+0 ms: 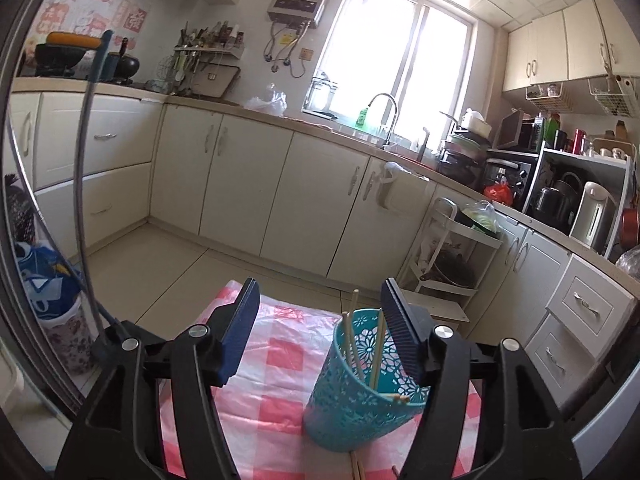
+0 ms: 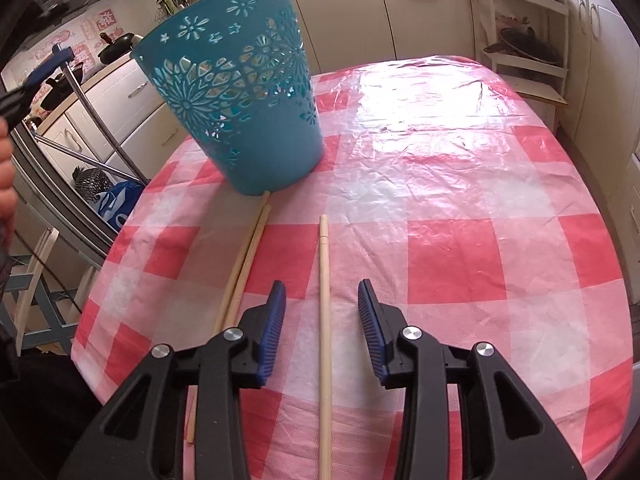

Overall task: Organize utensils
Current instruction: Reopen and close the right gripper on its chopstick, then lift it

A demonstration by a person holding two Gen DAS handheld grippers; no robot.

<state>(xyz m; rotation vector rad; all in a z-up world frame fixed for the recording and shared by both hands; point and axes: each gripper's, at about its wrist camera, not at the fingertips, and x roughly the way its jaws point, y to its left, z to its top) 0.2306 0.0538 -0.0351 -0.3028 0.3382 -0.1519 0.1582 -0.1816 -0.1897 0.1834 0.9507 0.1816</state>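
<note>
Right tool (image 2: 322, 320) open astride 1 chopstick (image 2: 325, 320); left tool (image 1: 318, 328) open, empty.

Both wrist views near teal basket (image 1: 360, 380)

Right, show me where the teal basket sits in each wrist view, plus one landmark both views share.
Left wrist view: the teal basket stands low and right of centre, just ahead of the left gripper, with chopsticks inside it.
Right wrist view: upper left, on the far left part of the table, beyond the right gripper.
Shared landmark: the pink checked tablecloth under the basket.
</note>
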